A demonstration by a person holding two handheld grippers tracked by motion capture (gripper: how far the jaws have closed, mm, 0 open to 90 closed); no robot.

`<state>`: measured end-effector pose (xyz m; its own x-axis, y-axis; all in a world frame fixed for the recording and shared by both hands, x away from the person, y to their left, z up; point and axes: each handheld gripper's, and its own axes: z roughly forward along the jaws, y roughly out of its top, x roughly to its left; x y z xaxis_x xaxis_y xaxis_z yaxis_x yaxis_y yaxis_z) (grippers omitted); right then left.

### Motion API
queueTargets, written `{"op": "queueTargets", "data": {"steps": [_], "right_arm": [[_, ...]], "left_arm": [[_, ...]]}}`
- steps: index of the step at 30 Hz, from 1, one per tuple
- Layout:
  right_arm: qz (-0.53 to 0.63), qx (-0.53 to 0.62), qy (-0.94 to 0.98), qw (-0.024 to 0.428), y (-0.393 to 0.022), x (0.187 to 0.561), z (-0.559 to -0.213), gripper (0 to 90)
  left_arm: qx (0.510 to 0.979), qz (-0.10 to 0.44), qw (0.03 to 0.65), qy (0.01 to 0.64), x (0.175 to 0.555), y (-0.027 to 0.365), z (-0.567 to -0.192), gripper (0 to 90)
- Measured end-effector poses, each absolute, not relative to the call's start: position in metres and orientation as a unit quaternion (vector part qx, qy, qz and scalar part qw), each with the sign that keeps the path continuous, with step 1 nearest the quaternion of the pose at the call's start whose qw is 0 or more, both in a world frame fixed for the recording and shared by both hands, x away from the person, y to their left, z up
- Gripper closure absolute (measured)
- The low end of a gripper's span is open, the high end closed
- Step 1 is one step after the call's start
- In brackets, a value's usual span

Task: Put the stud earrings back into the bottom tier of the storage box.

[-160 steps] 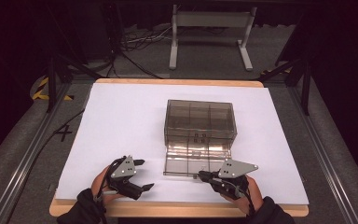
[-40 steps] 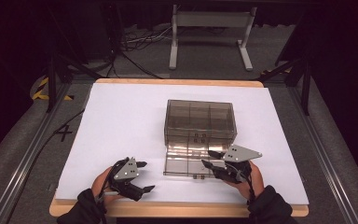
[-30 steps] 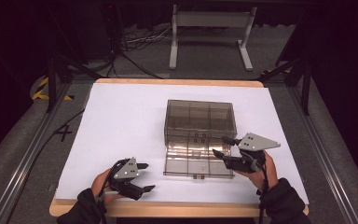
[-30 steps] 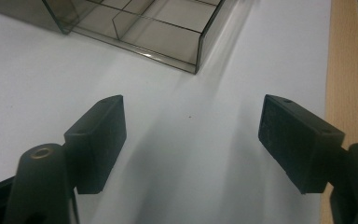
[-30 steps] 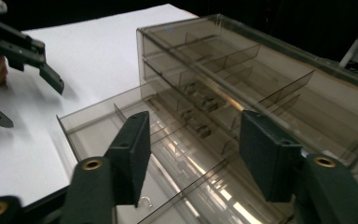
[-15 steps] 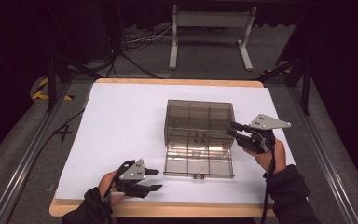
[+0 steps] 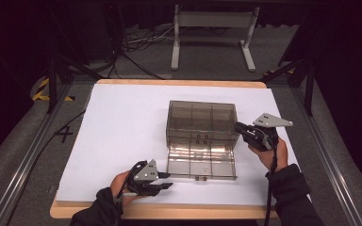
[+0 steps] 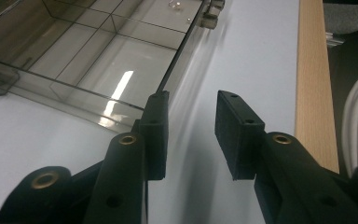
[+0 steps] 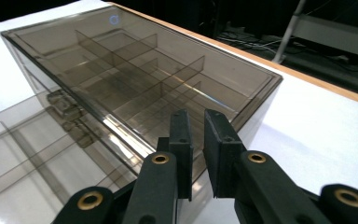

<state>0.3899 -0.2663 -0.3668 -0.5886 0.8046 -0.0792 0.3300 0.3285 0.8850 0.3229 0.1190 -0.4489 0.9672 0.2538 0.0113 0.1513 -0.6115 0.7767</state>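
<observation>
A smoky clear compartment box (image 7: 201, 121) stands open on the white table, its lid (image 7: 201, 161) lying flat in front of it. My left gripper (image 7: 168, 180) is at the lid's front left corner. Its jaws (image 8: 193, 95) have just been closing and are still open, with the lid's edge (image 8: 177, 60) meeting the left jaw's tip and bare table in the gap. My right gripper (image 7: 238, 126) is at the box's right wall near the front corner. Its jaws (image 9: 193, 114) have just been closing to a narrow gap over the box's rim (image 9: 242, 112).
The table's wooden front edge (image 7: 169, 212) runs just behind my left hand and shows again beside the jaws (image 8: 312, 84). A metal stand (image 7: 212, 28) and cables lie on the floor beyond the table. White table surface (image 7: 122, 122) stretches left of the box.
My right gripper has moved from the lid's front right corner away to the box's right wall. The left gripper has slid right to the lid's corner. Both pairs of jaws have narrowed.
</observation>
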Motion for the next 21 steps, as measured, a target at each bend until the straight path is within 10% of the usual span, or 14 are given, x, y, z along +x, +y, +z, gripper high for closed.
{"op": "queueTargets", "data": {"steps": [21], "right_arm": [[0.447,0.364,0.761,0.298,-0.264,0.386,-0.373,89.9]], "left_arm": [[0.9,0.065,0.416,0.117,0.329,0.093,-0.451,89.8]]}}
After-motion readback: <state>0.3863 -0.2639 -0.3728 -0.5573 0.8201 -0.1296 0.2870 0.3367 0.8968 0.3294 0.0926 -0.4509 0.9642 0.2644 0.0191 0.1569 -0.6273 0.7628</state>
